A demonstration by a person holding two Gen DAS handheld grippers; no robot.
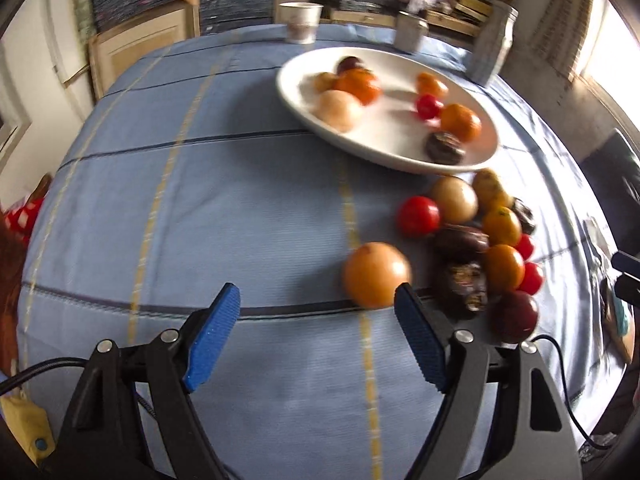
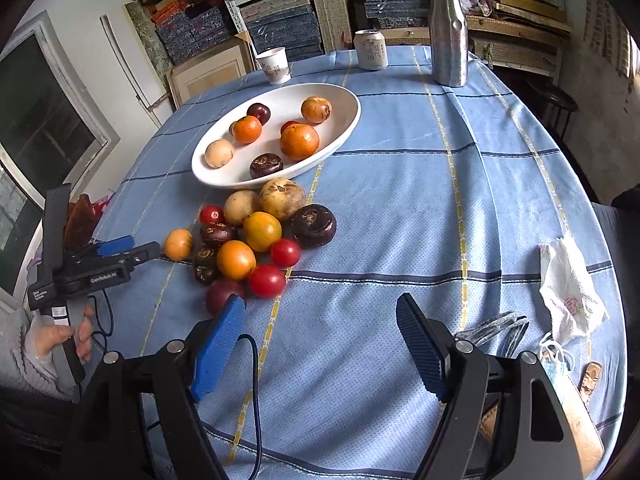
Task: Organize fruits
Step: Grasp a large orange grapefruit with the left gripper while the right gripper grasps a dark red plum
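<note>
A round table under a blue striped cloth [image 2: 400, 208] stood in front of shelves stacked with boxes. At its far edge were a paper cup [image 2: 274, 65], a drink can [image 2: 371, 49] and a dented metal bottle [image 2: 448, 32]. A crumpled white bag [image 2: 568, 292] lay near the right edge.

An oval white dish [image 2: 344, 128] held several fruits, among them a large orange [image 2: 299, 141], a smaller orange [image 2: 247, 129], a pale round fruit [image 2: 219, 153] and a dark brown one [image 2: 266, 165]. Just in front of the dish, a pile of loose fruit [image 2: 256, 236] lay on the cloth: red tomatoes, yellow and orange citrus, dark brown fruits and pale ones, touching one another.

The left gripper [image 1: 318, 304] was spread wide and empty, low over the cloth. A round orange-yellow fruit [image 1: 377, 274] sat apart at the near side of the pile, close beside the right-hand pad [image 1: 420, 344], not between the pads; whether they touched was unclear.

The right gripper [image 2: 320, 320] also stood spread and empty above bare cloth, near the pile's front edge, with a dark red fruit [image 2: 222, 295] just behind its left pad [image 2: 218, 348].
</note>
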